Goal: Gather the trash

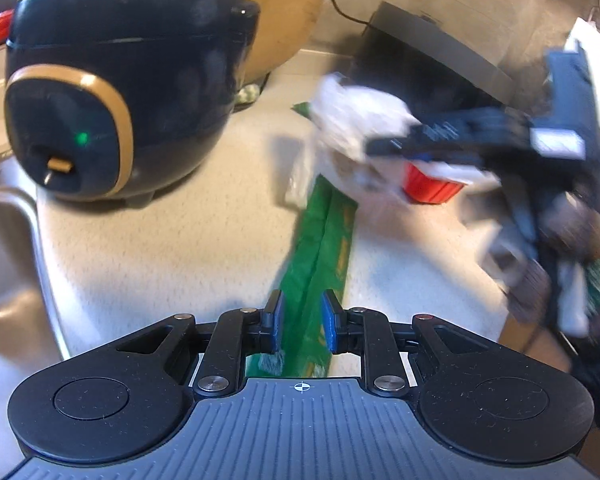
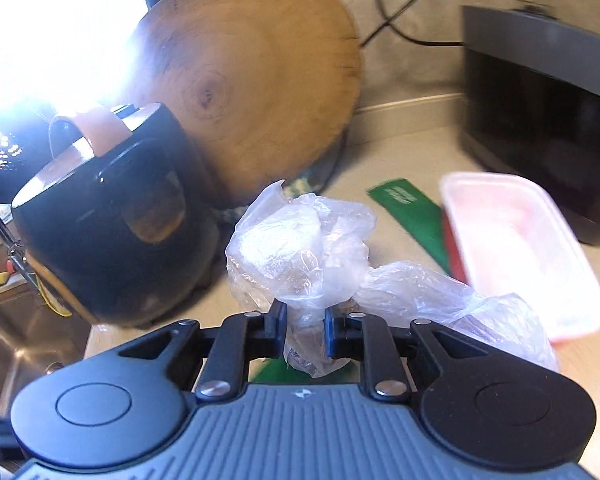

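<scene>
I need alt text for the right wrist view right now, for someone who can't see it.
The right gripper has its jaws closed on a crumpled clear plastic bag above a pale countertop. A pink tray and a green wrapper lie to the right; a black rice cooker and a round wooden board stand behind.

A: From my feed, the dark rice cooker [image 1: 120, 92] with gold trim sits on the pale counter [image 1: 172, 248], a green light on its front.

B: I see the round wooden board [image 2: 252, 80] leaning behind the cooker, a steel sink [image 1: 8, 280] at its near side, and a black appliance [image 2: 540, 120] well apart from it.
</scene>
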Demonstrator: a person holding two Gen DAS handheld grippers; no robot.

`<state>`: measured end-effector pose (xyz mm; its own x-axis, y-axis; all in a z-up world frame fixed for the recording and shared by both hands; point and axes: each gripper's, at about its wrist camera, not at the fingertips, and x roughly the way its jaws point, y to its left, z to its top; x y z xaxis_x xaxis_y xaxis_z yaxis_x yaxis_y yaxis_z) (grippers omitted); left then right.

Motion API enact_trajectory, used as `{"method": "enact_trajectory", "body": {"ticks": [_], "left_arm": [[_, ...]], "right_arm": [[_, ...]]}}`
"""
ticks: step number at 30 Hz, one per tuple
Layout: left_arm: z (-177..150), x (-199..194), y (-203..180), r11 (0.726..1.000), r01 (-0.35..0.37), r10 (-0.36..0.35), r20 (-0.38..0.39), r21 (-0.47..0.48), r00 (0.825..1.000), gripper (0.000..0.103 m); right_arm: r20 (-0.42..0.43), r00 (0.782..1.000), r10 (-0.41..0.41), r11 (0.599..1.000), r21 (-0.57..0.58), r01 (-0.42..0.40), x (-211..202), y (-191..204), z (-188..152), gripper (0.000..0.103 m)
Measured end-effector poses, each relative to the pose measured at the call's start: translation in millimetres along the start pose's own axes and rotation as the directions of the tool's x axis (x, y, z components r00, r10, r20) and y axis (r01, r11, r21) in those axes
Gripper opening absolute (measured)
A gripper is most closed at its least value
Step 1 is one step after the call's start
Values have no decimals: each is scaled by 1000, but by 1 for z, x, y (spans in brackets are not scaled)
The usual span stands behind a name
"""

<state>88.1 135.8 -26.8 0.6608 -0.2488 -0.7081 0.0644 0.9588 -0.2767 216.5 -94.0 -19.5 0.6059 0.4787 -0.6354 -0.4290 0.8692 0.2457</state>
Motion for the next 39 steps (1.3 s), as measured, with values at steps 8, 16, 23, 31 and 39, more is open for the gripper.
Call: {"method": "enact_trajectory", "body": {"ticks": [8, 16, 23, 31, 39], "left_arm": [[15, 29, -15, 997, 52, -50, -21, 65, 998, 23], [17, 57, -39, 983, 46, -34, -73, 178, 997, 23], [19, 67, -42, 982, 41, -26, -85, 182, 996, 23], [12, 58, -31, 983, 89, -75, -89, 158, 993, 24], [20, 59, -42, 918, 50, 0, -126, 392, 992, 26]], "right_arm": [[-35, 995, -98, 994, 42, 99, -41, -19, -50, 18], [-55, 980, -192, 973, 120, 198, -60, -41, -79, 46], [9, 964, -265, 959, 111, 262, -81, -46, -81, 65], [-3, 961, -278, 956, 92, 277, -71, -45, -85, 73], [-19, 956, -294, 949, 112, 294, -69, -52, -93, 73]]}}
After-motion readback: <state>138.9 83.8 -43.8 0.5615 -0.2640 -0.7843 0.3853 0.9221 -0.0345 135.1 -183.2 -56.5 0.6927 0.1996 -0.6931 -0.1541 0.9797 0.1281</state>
